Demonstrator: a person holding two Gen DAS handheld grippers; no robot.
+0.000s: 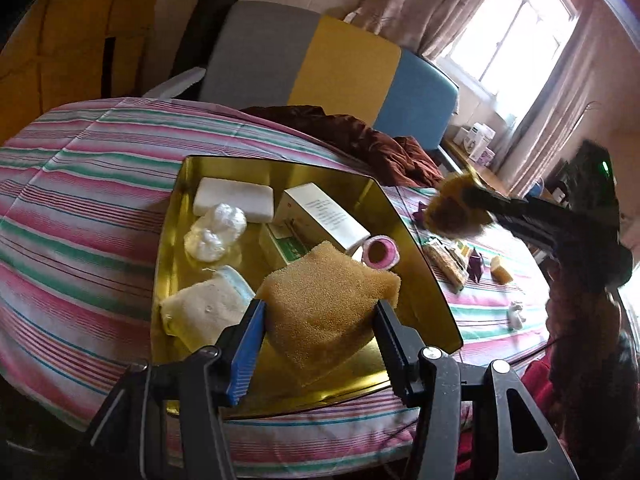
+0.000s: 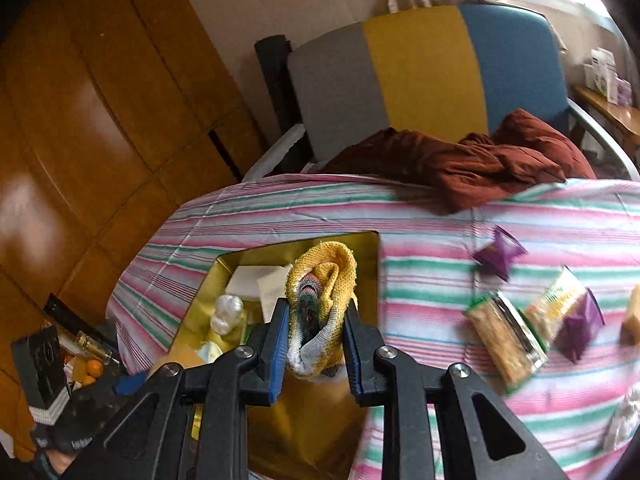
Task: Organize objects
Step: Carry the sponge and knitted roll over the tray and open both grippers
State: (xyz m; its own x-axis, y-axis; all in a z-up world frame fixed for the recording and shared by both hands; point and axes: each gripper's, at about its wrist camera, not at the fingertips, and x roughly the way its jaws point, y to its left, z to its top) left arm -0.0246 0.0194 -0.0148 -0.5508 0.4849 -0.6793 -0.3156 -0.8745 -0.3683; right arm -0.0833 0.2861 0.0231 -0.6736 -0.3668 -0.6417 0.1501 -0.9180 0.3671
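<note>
My left gripper (image 1: 320, 320) is shut on a tan sponge (image 1: 328, 304) and holds it just over the near part of a gold tray (image 1: 416, 248). In the tray lie a white soap bar (image 1: 234, 198), white bags (image 1: 216, 232), a white box (image 1: 324, 216), a green box (image 1: 284, 244), a pink roll (image 1: 380, 254) and a pale folded cloth (image 1: 204, 308). My right gripper (image 2: 316, 320) is shut on a bunched yellow knitted cloth (image 2: 324, 276), above the tray (image 2: 240, 258). In the left wrist view the right gripper (image 1: 452, 212) is blurred, to the tray's right.
The tray sits on a pink, green and white striped cover (image 2: 440, 224). To its right lie snack bars (image 2: 504, 344), purple packets (image 2: 498, 256) and a yellow block (image 1: 502, 274). A dark red garment (image 2: 460, 160) lies by a grey, yellow and blue chair back (image 2: 420, 68). A wooden wardrobe (image 2: 100, 120) stands left.
</note>
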